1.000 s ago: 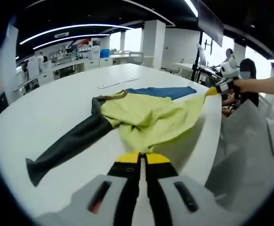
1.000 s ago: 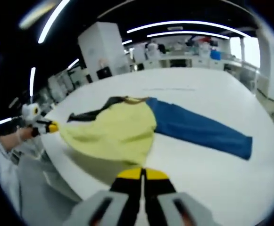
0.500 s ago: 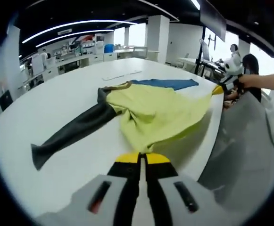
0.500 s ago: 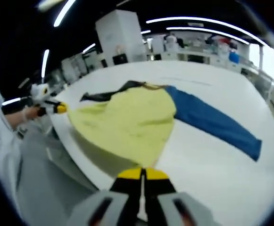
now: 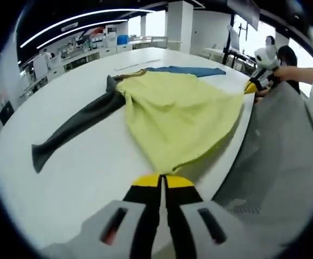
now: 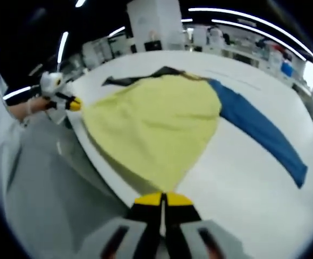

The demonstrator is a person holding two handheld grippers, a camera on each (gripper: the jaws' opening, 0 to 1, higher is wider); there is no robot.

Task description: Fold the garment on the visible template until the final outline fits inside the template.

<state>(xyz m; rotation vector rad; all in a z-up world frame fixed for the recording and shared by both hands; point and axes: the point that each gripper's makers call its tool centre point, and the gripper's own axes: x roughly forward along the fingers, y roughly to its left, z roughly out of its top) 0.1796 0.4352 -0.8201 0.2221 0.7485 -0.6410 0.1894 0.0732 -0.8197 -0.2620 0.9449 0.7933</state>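
Over the last second the yellow body panel of the garment (image 5: 180,113) has gone from a rumpled, sagging heap to a wide, nearly flat sheet; both views have also swung, so part of the shift is camera motion, but the creases have plainly been pulled out. I judge this as the spreading stage, with the hem drawn taut before any fold is made, so the task is early.

The left gripper (image 5: 161,181) has its yellow-tipped jaws pressed together on one hem corner, at 6 o'clock in the left gripper view. The right gripper (image 6: 162,199) is likewise clamped on the other hem corner, at 6 o'clock in its own view. Each shows small in the other's view, held in a hand at the table's edge (the right one near 2 o'clock, the left near 9 o'clock).

The garment is a soft, matte knit top in three colours: the pale yellow torso, a long dark grey sleeve (image 5: 75,127) lying limp toward 9 o'clock in the left gripper view, and a blue sleeve (image 6: 264,135) stretching toward 3 o'clock in the right gripper view. It lies on a smooth, glossy white round-edged table (image 5: 86,178), hem overhanging the near rim. I cannot make out a template outline
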